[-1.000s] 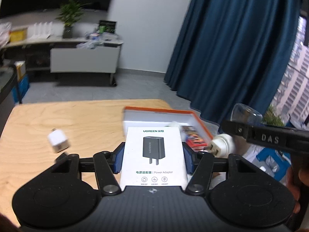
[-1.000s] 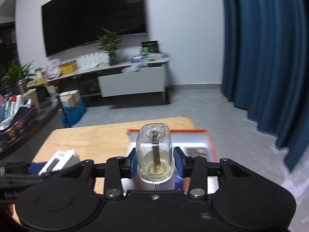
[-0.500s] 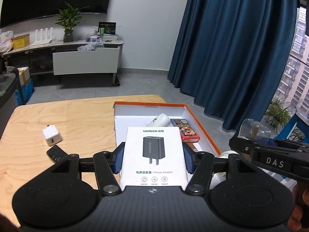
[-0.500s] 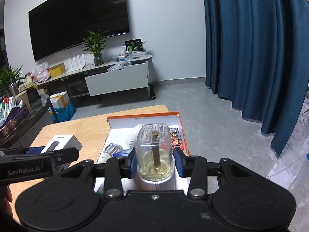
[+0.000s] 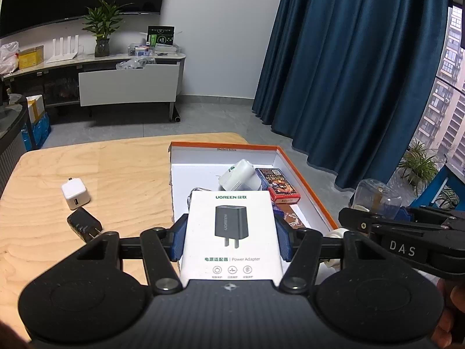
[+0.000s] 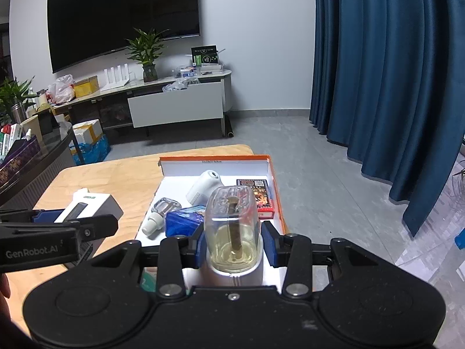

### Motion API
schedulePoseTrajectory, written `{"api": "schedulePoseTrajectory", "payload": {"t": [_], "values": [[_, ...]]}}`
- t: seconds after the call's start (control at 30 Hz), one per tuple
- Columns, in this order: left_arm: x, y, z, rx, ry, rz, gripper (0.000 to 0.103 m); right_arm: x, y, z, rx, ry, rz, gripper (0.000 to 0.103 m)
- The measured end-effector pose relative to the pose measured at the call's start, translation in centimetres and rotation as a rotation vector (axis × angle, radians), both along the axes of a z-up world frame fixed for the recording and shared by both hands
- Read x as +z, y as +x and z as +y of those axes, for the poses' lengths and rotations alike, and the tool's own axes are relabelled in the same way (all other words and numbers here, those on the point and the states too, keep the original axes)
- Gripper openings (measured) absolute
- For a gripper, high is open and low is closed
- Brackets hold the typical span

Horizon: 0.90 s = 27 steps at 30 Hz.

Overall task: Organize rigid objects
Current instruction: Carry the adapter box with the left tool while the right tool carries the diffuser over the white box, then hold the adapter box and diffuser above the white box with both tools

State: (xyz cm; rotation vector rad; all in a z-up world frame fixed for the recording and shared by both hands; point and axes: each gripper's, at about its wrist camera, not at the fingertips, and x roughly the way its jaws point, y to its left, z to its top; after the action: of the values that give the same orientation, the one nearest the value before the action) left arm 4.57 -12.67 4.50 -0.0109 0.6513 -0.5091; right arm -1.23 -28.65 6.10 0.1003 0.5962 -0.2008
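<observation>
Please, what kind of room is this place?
Probably a living room in a flat, used for recording. A large wall television hangs above a long media cabinet with a potted plant, and blue floor-length curtains cover a window.

A: The adapter box (image 5: 231, 232) hides the near part of the orange-rimmed box (image 5: 305, 180). Its lower edge goes behind the gripper body.

B: The small print on the card pack (image 6: 261, 195) is too small to read.
</observation>
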Motion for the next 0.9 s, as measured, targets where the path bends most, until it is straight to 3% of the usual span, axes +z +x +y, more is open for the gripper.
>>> {"api": "schedulePoseTrajectory", "payload": {"t": [0.9], "values": [[-0.24, 0.34, 0.34, 0.008, -0.007, 0.009, 0.059, -0.78, 0.24, 0.16, 0.009, -0.003, 0.043, 0.048]]}}
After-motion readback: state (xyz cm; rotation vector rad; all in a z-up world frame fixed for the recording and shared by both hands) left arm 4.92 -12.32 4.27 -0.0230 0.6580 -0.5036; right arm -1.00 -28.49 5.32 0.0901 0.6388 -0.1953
